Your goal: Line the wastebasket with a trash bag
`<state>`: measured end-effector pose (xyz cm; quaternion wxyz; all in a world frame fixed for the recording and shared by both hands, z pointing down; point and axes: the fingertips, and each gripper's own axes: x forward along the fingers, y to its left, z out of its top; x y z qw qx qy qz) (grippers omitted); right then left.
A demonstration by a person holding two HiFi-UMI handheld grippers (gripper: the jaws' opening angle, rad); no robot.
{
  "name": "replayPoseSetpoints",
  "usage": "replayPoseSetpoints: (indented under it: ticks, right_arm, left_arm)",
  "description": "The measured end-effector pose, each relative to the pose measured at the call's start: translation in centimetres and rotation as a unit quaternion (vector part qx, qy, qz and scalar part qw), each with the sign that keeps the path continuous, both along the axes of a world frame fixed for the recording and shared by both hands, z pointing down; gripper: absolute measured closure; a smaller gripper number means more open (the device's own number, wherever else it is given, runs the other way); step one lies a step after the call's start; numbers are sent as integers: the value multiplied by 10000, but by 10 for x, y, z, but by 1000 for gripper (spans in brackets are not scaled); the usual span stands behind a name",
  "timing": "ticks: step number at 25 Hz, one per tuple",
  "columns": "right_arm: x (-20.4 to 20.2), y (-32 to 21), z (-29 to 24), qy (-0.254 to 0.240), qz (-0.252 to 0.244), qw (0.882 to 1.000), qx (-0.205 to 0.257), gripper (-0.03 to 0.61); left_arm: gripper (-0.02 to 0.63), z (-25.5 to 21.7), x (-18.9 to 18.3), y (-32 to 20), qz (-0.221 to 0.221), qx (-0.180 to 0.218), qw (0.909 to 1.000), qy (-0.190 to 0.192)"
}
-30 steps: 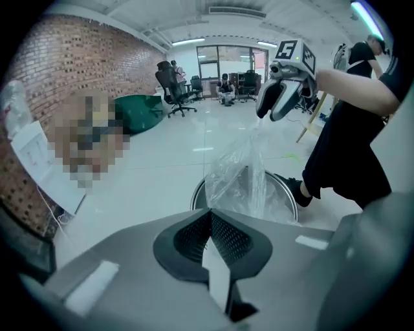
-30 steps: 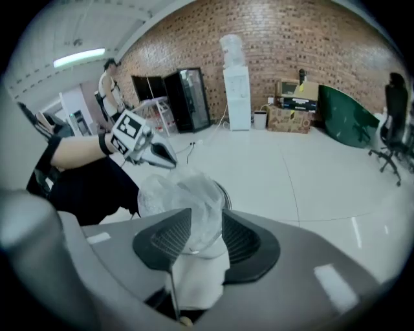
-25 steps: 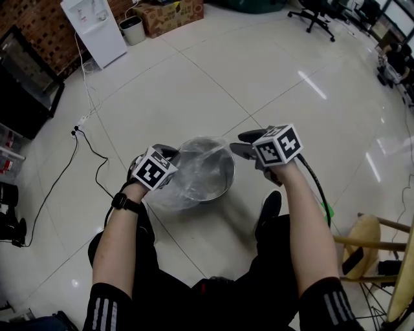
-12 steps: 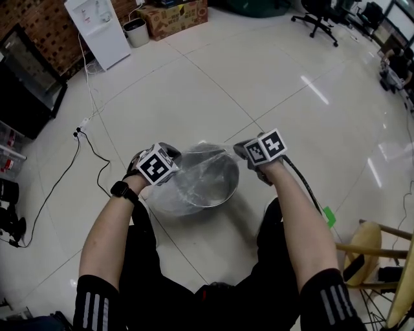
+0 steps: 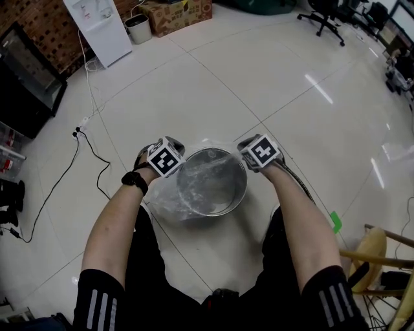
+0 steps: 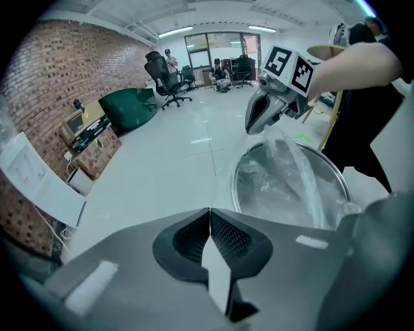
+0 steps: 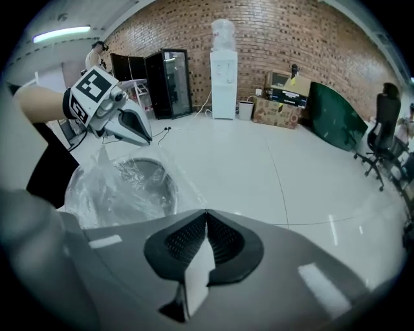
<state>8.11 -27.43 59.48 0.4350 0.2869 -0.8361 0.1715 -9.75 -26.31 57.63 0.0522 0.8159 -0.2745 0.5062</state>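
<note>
- The wastebasket (image 5: 240, 192) is a round, straight-walled pail of dull brushed metal with a thin rim. It stands on the floor (image 5: 278, 84) just ahead of the person's knees.
- The trash bag (image 5: 163, 199) is thin, clear, crinkled film. Part of it sags inside the wastebasket and clouds the metal. A loose, wrinkled fold spills over the wastebasket's left side onto the floor.
- The left gripper (image 6: 208, 220) sits at the wastebasket's left rim. Its dark fingers, ribbed on the inner faces, are pressed flat together. Seen from the right gripper view, the film rises to them in a taut peak, so they hold a pinch of the trash bag.
- The right gripper (image 7: 206, 220) sits at the wastebasket's right rim. Its matching ribbed fingers are also closed tight, with a second peak of film drawn up to them.
- Between the two pinches the film stretches across the far edge of the wastebasket's mouth.
- The floor is glossy pale tile with fine grout lines and streaks of reflected light.
- A thin black cable (image 5: 97, 155) snakes over the tiles left of the wastebasket, well apart from it.
- A boxy white water dispenser (image 5: 97, 29) and a brown cardboard box (image 5: 178, 13) stand far beyond the wastebasket.
- A pale wooden chair frame (image 5: 372, 242) stands to the wastebasket's right.
</note>
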Motion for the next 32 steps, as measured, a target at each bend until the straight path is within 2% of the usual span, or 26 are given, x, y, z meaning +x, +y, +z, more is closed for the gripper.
replayPoseSetpoints:
  ticks: [3, 6, 10, 13, 15, 18, 23, 26, 28, 30, 32]
  right_arm:
    - [-2, -9, 17, 11, 29, 10000, -32, 572]
    - [-2, -12, 29, 99, -4, 9998, -146, 571]
    - [2, -2, 48, 174, -49, 9991, -388, 569]
    - [2, 12, 60, 228, -225, 9976, -612, 571]
    - [4, 15, 64, 63, -131, 9972, -733, 568]
    - [12, 14, 59, -30, -100, 9977, -673, 467]
    - [38, 20, 27, -660, -203, 9936, -890, 446]
    - [74, 19, 8, -618, -95, 9954, -728, 446]
    - [78, 22, -11, -523, -344, 9970, -453, 446]
    - [59, 36, -29, -339, -1039, 9939, -175, 439]
    - [26, 51, -47, -108, -1843, 9827, 174, 399]
  left_arm:
    - [614, 20, -2, -10, -14, -103, 9999, -106]
    - [589, 46, -11, -9, -213, -540, 9983, -62]
    - [561, 71, -18, 1, -267, -985, 9947, -111]
    - [565, 79, -12, 10, -259, -1277, 9912, 219]
    - [563, 78, -13, 15, -384, -1421, 9886, 332]
    - [556, 78, -14, 20, -458, -1465, 9876, 326]
    - [560, 80, -13, 21, -357, -1439, 9885, 305]
    - [558, 83, -20, 26, -337, -1540, 9874, 106]
    - [559, 85, -26, 37, -430, -1828, 9822, -61]
    - [558, 84, -29, 46, -478, -2043, 9776, -156]
    - [560, 81, -28, 43, -479, -1947, 9796, -137]
